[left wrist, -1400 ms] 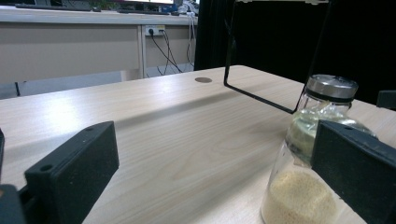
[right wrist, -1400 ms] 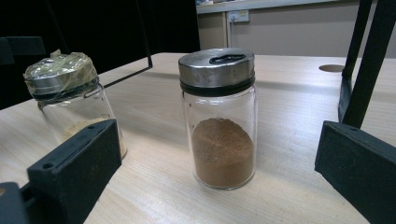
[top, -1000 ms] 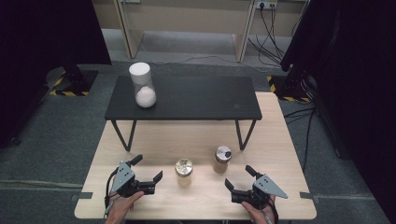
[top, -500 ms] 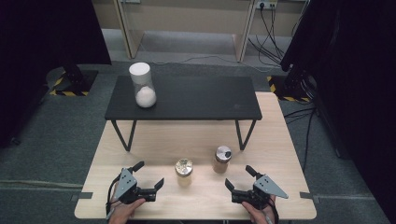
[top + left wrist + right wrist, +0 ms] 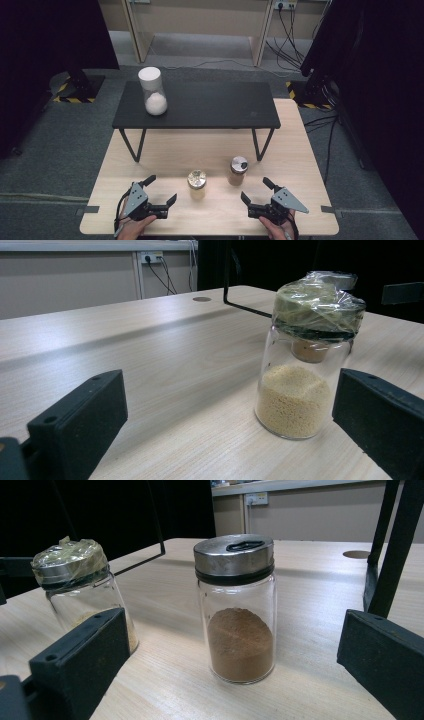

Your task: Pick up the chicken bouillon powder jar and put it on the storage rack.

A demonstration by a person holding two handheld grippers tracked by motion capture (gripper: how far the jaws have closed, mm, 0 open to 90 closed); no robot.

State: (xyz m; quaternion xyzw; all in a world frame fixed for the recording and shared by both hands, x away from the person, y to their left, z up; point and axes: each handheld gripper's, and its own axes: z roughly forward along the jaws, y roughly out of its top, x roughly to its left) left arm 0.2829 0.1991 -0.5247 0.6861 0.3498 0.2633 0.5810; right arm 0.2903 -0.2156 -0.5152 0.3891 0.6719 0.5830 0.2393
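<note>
Nothing is being gripped yet: both jars are standing free on the wooden bench (image 5: 150,150), so by my reading the work is only at its start, with every pick and placing still ahead.

The jar with the plastic-wrapped lid (image 5: 197,182), holding pale yellow grains, is sitting upright near the front middle of the bench. In the left gripper view that jar is appearing between the two black jaws, nearer the right-hand one, with a gap showing on both sides. The spice jar with the metal shaker lid (image 5: 238,170), part-filled with brown powder, is standing just to its right and a little farther back; in the right gripper view it is sitting squarely between the jaws, untouched.

The left claw (image 5: 161,195) is lying low at the bench's front edge, held in a hand, jaws spread wide and pointing forward and inward toward the wrapped jar. The right claw (image 5: 256,191) is mirroring it on the other side, also spread wide, aimed toward the brown-powder jar. Each seems lined up for a reach.

Behind, a small black table (image 5: 210,107) is standing on the bench, carrying a tall clear canister with a white lid (image 5: 152,91) and white contents.
</note>
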